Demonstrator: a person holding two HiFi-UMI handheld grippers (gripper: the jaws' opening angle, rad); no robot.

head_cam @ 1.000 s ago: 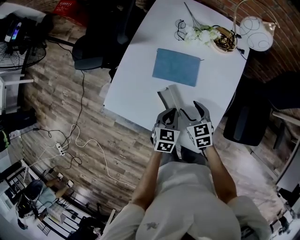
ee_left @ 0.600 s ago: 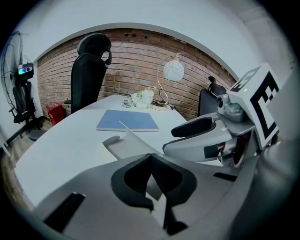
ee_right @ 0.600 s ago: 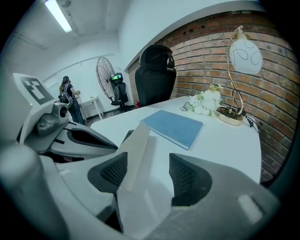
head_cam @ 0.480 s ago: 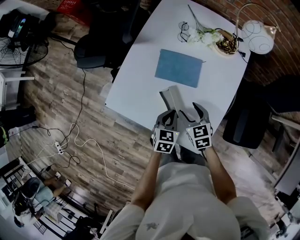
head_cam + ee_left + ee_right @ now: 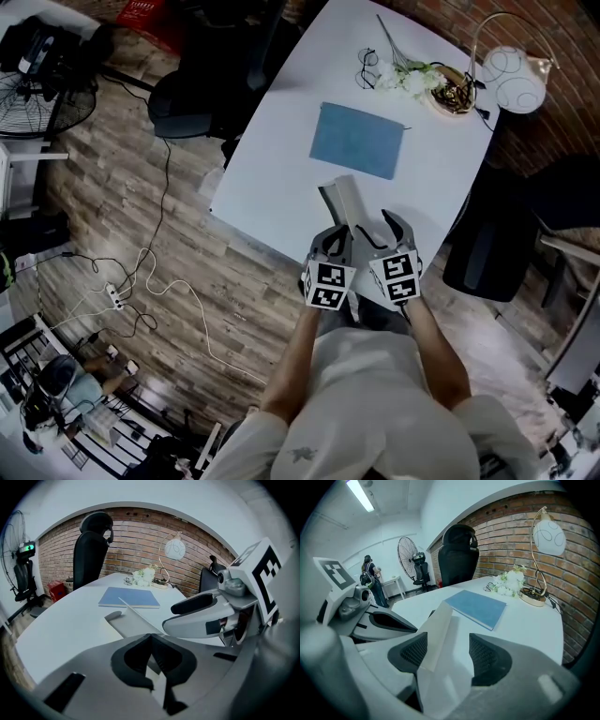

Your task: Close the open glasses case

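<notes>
glasses case [image 5: 342,199] at table [image 5: 281,159] near edge, notebook [image 5: 359,139] behind

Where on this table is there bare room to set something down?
Bare: the table left of the notebook, and the patch between notebook, case and right edge. Crowded: the far end with glasses, flowers and lamp.

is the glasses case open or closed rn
Open. The glasses case has its lid standing up at an angle from the base on the table, between the parted jaws of the right gripper.
</notes>
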